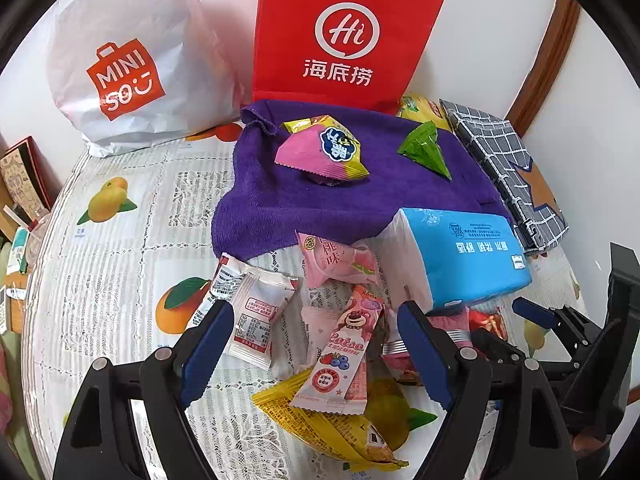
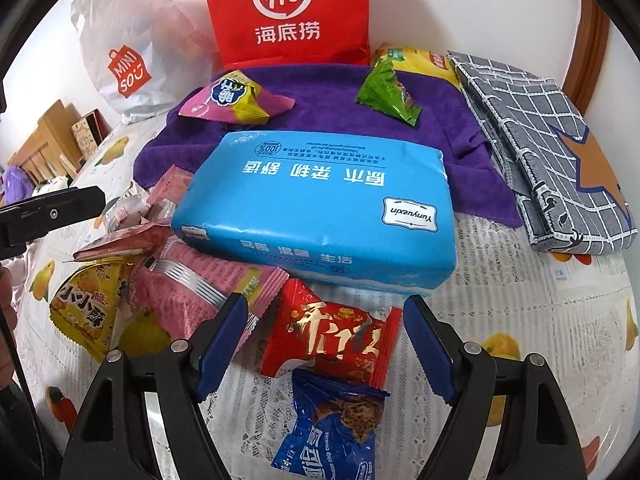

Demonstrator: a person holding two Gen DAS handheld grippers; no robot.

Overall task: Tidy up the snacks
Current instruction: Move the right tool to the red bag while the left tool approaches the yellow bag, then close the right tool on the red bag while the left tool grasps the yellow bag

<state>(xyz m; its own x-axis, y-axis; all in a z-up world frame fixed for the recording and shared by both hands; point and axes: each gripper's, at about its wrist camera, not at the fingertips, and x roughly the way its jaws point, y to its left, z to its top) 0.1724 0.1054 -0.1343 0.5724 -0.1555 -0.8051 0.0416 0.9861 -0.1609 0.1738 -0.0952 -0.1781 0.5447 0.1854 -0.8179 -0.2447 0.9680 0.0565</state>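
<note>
Bench [image 1: 100,280] cloth printed with fruit carries everything, and at its back a white shopping bag [image 1: 132,56] and a red shopping bag [image 1: 344,36] stand against the wall; what either holds cannot be seen. A purple towel [image 1: 360,200] lies spread before the red bag, bearing a pink-and-yellow snack packet [image 1: 324,152] and a green triangular packet [image 1: 426,148], well apart from each other. A grey checked pouch [image 2: 540,152] lies closed along the towel's right edge. A blue tissue pack [image 2: 320,208] rests partly on the towel's near edge.

Only the right wrist view shows the red snack packet [image 2: 332,340] and the blue cookie packet [image 2: 336,428] below it; the two touch, and both lie between the spread fingers of the right claw [image 2: 324,344], whose jaws stand apart with neither pad pressing on them. A large pink packet [image 2: 192,288] lies just left of that claw, under the tissue pack's corner, beside a yellow packet [image 2: 84,312].

Only the left wrist view shows the pink Lotso bar [image 1: 344,356] lying between the fingers of the left claw [image 1: 316,352], jaws apart and gripping nothing. It overlaps a yellow wrapper [image 1: 320,420]; a white sachet [image 1: 256,316] touches the left finger, and a pink peach packet [image 1: 336,264] lies beyond.
</note>
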